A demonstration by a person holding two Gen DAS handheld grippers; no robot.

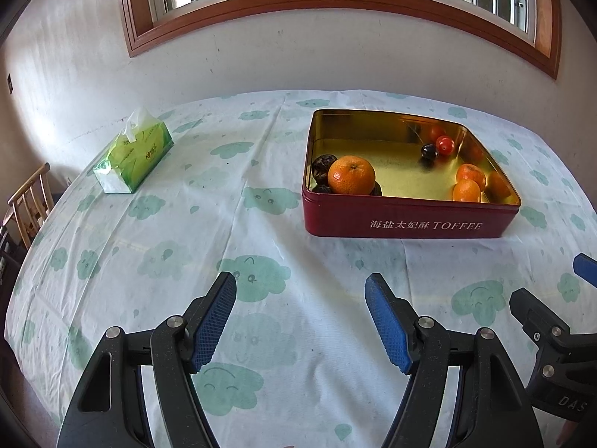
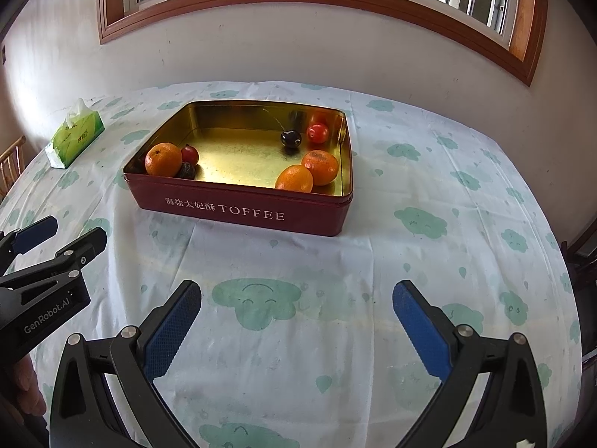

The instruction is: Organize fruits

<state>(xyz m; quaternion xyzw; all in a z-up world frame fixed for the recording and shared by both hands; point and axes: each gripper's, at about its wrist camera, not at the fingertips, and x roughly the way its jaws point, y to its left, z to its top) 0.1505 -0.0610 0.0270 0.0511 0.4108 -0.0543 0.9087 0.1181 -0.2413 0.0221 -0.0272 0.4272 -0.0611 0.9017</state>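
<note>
Hovering low over the tabletop (image 1: 112, 246), I hold both pairs of fingers spread apart with nothing between them. My left gripper (image 1: 300, 291) points across the cloud-print cloth, its blue pads (image 1: 212, 321) wide apart; my right gripper (image 2: 296, 298) does the same, and its pads (image 2: 421, 328) frame only bare cloth.

All the fruit lies ahead of the fingers, well apart from them, inside the red toffee tin (image 2: 242, 212) with its gold lining. From my right view the tin sits ahead and a little left of the fingers; from my left view it sits ahead and to the right (image 1: 406, 224).

In the tin's near left corner a large orange (image 2: 163, 159) rests against some dark wrinkled fruits (image 2: 186, 170) and a small red fruit (image 2: 190, 154). In the near right corner two smaller oranges (image 2: 321, 167) lie touching each other. Toward the far right corner a dark plum-like fruit (image 2: 291, 138) sits just beside a red cherry tomato (image 2: 317, 133), close to the tin's wall.

A green tissue pack (image 1: 134, 151) lies on the cloth far to the left, well apart from the tin. My left gripper also shows at the left edge of my right view (image 2: 63, 237), and my right gripper at the right edge of my left view (image 1: 552, 291).
</note>
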